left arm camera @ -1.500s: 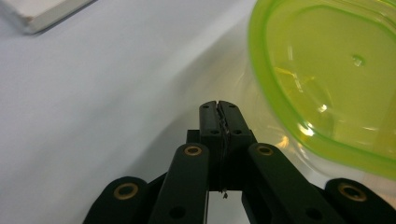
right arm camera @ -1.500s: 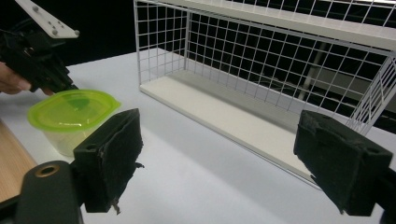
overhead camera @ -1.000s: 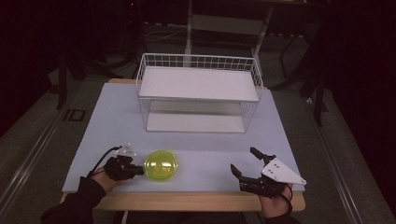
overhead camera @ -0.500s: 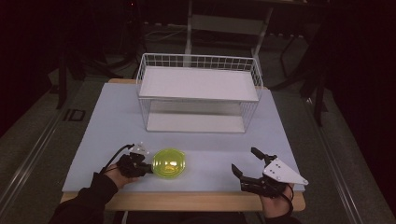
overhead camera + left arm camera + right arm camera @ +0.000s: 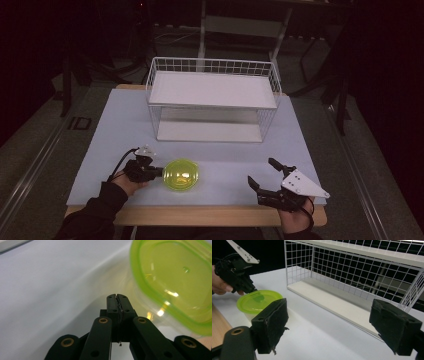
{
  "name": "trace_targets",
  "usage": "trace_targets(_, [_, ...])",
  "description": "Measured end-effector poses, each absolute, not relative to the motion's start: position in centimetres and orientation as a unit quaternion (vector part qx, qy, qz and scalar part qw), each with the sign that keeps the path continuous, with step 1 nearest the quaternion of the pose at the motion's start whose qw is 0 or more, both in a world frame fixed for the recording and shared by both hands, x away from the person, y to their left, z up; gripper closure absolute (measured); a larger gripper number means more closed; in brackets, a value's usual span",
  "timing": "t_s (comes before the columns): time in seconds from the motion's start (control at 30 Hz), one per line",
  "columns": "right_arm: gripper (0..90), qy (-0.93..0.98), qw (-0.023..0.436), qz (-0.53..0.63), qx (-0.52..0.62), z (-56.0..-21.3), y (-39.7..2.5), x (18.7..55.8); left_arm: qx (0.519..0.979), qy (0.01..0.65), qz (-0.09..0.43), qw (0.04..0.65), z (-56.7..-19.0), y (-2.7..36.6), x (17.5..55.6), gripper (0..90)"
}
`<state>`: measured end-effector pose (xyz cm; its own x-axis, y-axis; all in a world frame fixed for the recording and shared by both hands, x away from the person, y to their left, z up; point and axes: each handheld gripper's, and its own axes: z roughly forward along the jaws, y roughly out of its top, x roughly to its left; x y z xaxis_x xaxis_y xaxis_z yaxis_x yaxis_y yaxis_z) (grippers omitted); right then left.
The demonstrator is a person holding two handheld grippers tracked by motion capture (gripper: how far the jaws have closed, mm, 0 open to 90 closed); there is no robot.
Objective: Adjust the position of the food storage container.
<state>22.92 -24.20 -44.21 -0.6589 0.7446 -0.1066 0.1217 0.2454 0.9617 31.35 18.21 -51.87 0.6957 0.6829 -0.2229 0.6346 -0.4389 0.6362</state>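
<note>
left tongs (image 5: 117,295) pinched together beside lidded green tub (image 5: 181,174) | right tongs (image 5: 263,172) wide | wire rack (image 5: 212,100)

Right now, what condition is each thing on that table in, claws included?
Left claw: jaws pressed shut, empty, beside the container's rim.
Right claw: jaws wide open, empty, resting near the table's front edge.
Green-lidded container: lid on, upright on the table.
Wire rack: upright, both shelves bare.
Table: covered by a pale sheet.
</note>
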Motion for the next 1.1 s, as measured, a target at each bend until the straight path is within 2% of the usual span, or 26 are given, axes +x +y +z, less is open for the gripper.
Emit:
trace_targets(0.53, [15.0, 0.733, 0.288, 0.540, 0.295, -44.2, -24.3, 22.9, 0.854, 0.369, 0.013, 0.367, -51.9, 14.6, 31.5, 89.9])
trace_targets(0.77, [15.0, 0.734, 0.287, 0.540, 0.295, -44.2, -24.3, 22.9, 0.852, 0.378, 0.014, 0.362, -51.7, 15.6, 30.9, 89.9])
trace_targets(1.1, [15.1, 0.735, 0.288, 0.539, 0.293, -44.2, -24.2, 22.9, 0.853, 0.379, -0.021, 0.358, -52.1, 15.7, 29.1, 89.9])
